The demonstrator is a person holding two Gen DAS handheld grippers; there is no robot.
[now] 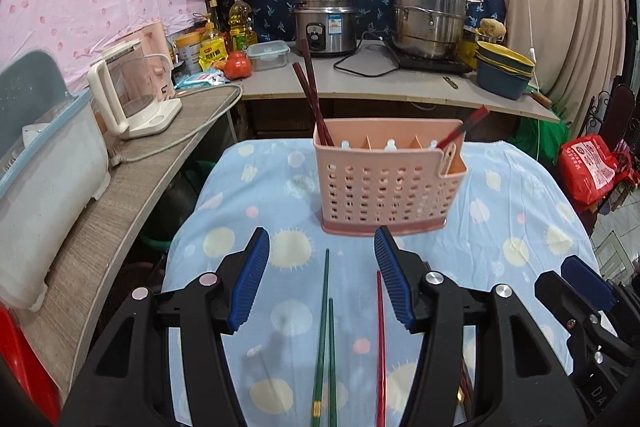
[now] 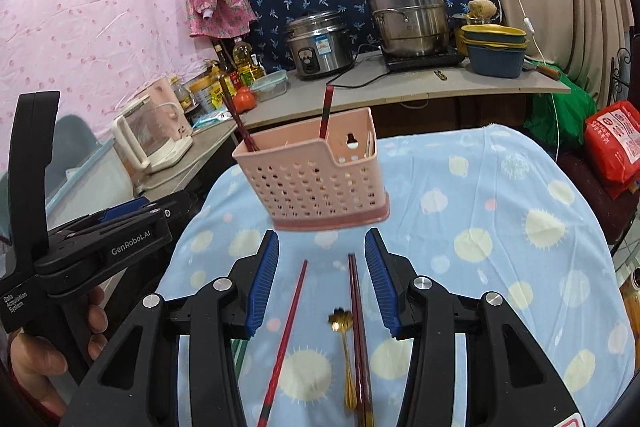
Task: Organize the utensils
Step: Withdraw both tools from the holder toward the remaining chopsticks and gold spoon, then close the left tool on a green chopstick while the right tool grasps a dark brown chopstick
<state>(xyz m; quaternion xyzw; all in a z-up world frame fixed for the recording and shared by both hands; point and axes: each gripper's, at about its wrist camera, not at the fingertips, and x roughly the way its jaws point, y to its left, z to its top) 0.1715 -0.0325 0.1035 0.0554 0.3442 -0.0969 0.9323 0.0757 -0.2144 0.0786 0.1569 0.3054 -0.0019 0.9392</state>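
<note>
A pink perforated utensil caddy [image 1: 390,179] stands on the blue dotted tablecloth [image 1: 248,211], with dark red chopsticks [image 1: 310,91] in its left end and one red chopstick [image 1: 464,129] in its right end. My left gripper [image 1: 322,281] is open above two green chopsticks [image 1: 325,339] and a red chopstick [image 1: 380,347] on the cloth. In the right wrist view the caddy [image 2: 316,179] is ahead. My right gripper [image 2: 322,279] is open above a red chopstick [image 2: 286,339], a dark red pair [image 2: 358,331] and a gold spoon [image 2: 346,351].
A counter [image 1: 360,83] behind holds a rice cooker [image 1: 326,23], a steamer pot [image 1: 430,11], stacked bowls [image 1: 504,71], bottles and a tomato. A kettle [image 1: 128,95] stands on the left side shelf. A red bag [image 1: 588,167] lies at the right.
</note>
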